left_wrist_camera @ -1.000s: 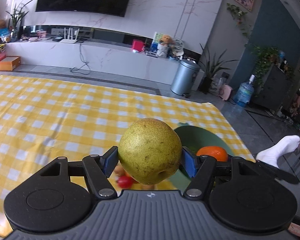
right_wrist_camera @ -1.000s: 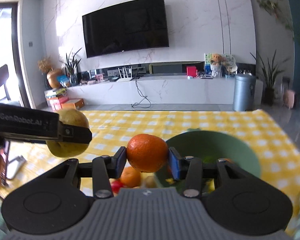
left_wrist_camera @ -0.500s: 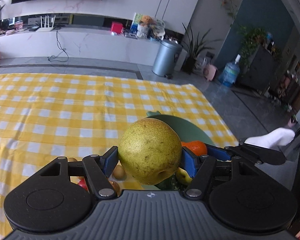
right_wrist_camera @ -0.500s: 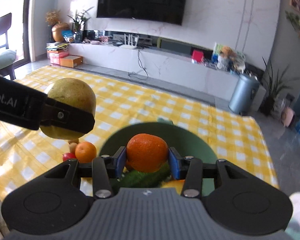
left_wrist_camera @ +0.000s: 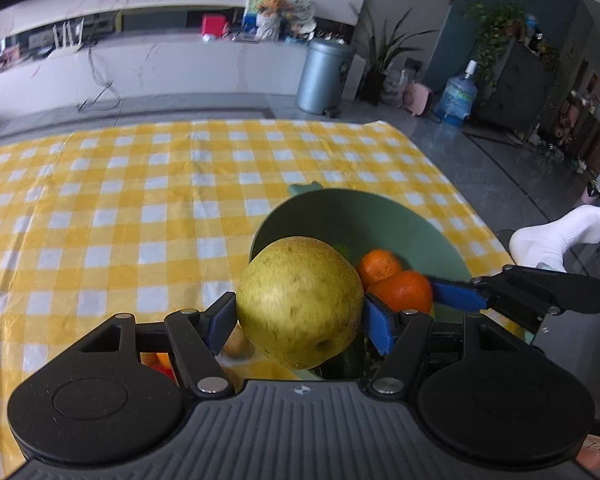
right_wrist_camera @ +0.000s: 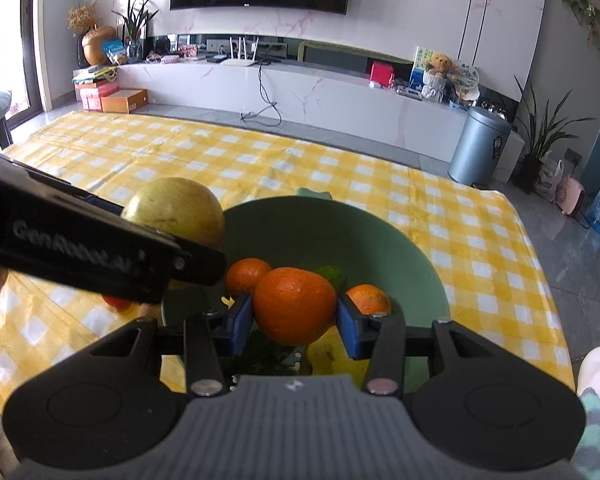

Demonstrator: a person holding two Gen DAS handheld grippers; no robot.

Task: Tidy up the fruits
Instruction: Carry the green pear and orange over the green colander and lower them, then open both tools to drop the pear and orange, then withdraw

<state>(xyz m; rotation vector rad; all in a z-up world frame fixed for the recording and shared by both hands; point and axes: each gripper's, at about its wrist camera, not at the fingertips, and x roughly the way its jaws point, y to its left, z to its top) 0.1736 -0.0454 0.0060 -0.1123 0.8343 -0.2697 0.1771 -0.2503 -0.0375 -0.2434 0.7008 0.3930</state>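
Fruits, two in transit, remainder part sorted. Over the last second both grippers have dropped and swung in from above the open cloth to the green bowl (right_wrist_camera: 400,240), so the view now looks down into it; judged stage: delivery, release still to come.

Left side: loose pieces on the yellow-and-white checked tablecloth (left_wrist_camera: 100,208), just beside the bowl's left rim. A red one (right_wrist_camera: 114,302) and a tan one (left_wrist_camera: 236,344) are part hidden; kinds not clear.

Left gripper (left_wrist_camera: 298,316): clamped wide on a pear (left_wrist_camera: 298,300), blue pads pressed to its flanks. Pear large, rounded, yellow-green, skin matt and finely brown-speckled, with a dimpled end towards the camera. It hangs at the bowl's left rim, partly over the cloth.

Centre: bowl, smooth, pale green, round, shallow-walled, a small tab on the far rim. Contents: two oranges (right_wrist_camera: 246,274) (right_wrist_camera: 368,298), something dark green and leafy, a yellow piece low down.

Right gripper (right_wrist_camera: 294,320): clenched on an orange (right_wrist_camera: 294,304), glossy, pebbled peel, near spherical. It is held over the bowl's near half, above the fruit already inside.

Cloth thin, creased, draped to the table edge.
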